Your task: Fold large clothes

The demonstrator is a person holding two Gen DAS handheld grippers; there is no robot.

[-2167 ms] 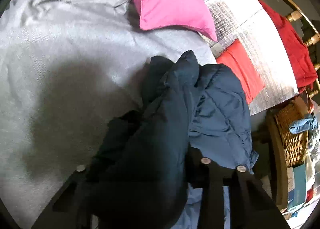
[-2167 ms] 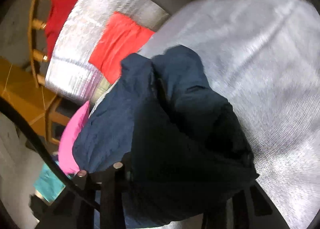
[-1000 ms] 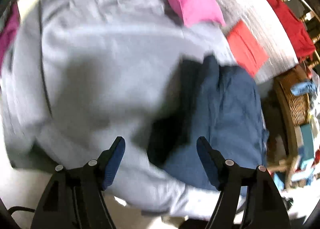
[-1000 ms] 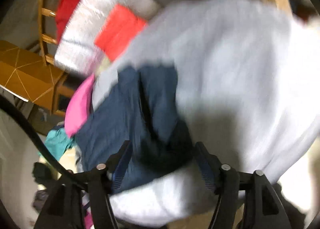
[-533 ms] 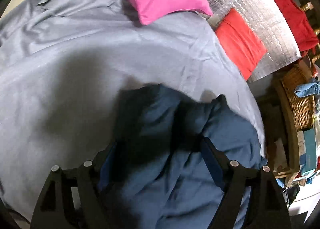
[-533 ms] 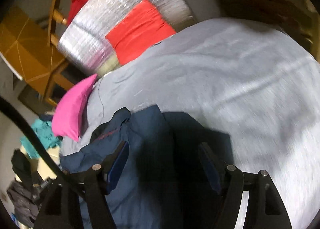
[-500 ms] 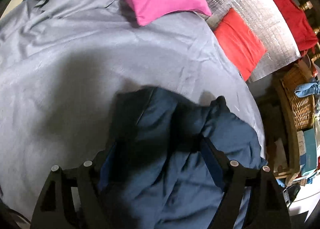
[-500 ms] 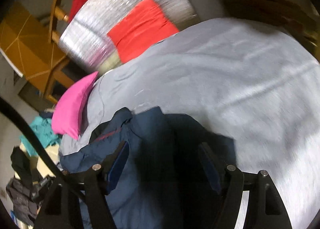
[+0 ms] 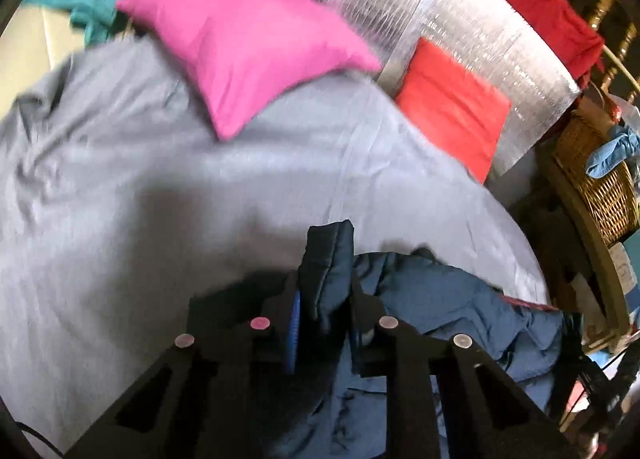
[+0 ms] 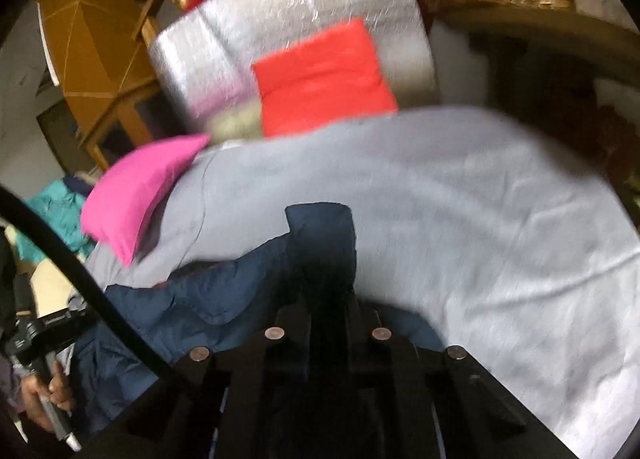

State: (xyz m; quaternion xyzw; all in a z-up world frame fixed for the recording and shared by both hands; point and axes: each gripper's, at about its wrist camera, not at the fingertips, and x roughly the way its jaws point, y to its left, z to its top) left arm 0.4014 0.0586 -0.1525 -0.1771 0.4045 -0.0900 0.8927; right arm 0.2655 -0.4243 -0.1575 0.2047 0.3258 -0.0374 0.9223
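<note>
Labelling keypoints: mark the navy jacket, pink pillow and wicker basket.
navy jacket (image 9: 436,295), left wrist view, crumpled body right of the gripper.
pink pillow (image 9: 248,39), left wrist view, middle of its face.
wicker basket (image 9: 600,187), left wrist view, woven side wall.

The left hand-held gripper (image 9: 322,323) is matte black plastic with blue pads and round silver screws; the right hand-held gripper (image 10: 328,323) matches, a black cable (image 10: 80,279) crossing the frame's left.
</note>
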